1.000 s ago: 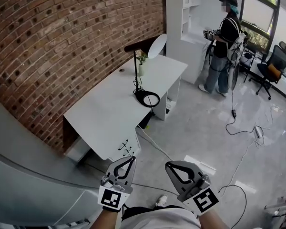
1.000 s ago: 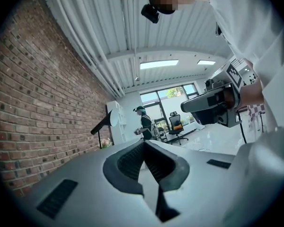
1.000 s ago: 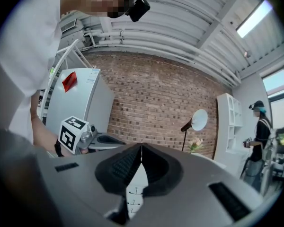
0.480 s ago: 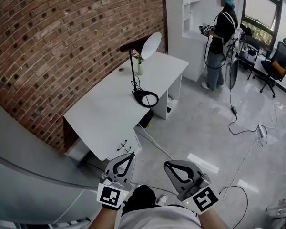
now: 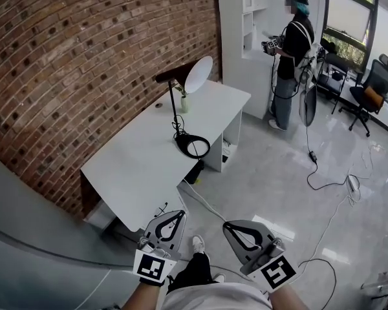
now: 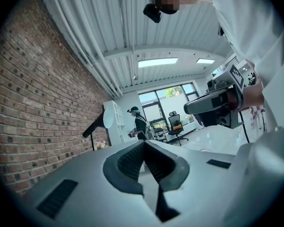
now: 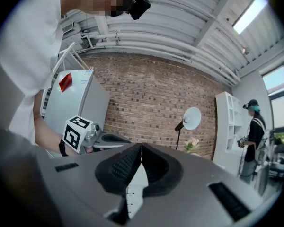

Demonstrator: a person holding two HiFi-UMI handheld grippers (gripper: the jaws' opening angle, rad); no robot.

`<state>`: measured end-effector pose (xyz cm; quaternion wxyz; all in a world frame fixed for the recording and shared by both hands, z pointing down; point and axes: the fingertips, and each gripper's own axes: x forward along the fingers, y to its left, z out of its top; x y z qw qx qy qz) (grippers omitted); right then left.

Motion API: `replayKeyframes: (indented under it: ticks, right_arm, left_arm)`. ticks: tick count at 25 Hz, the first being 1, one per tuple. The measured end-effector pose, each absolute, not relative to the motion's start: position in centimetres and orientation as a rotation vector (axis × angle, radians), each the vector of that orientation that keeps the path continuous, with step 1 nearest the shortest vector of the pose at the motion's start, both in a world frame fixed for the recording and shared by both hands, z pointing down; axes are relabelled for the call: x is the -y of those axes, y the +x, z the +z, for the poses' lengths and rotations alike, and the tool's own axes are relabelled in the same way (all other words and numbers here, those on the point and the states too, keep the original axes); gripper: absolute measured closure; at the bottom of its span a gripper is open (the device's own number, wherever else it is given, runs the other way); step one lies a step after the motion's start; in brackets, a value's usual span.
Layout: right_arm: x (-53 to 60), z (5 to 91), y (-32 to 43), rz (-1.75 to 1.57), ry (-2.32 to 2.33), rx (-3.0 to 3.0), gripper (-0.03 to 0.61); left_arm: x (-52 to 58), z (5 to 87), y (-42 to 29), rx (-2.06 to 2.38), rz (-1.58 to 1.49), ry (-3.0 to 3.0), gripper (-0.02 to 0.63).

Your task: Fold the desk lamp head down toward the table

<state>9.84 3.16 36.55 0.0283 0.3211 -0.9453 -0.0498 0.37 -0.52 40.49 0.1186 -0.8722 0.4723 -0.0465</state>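
Far beyond jaws, desk lamp

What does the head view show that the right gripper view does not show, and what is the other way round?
Only the head view shows the lamp's round base on the white table, the cables on the floor and the office chair. Only the right gripper view shows the ceiling pipes and a grey cabinet with a red mark. Both show the desk lamp with its head raised, the brick wall, the person standing by the white shelves, and the left gripper.
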Motion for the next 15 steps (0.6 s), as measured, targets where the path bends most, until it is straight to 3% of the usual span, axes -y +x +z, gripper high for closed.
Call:
replayKeyframes:
  ticks: [15]
  right_arm:
    - [6.1,36.9,7.5,-0.144,0.978,2.881,0.560]
  left_arm:
    - [10.8,42.1,-1.0,-1.358,-0.105,-2.593,0.606]
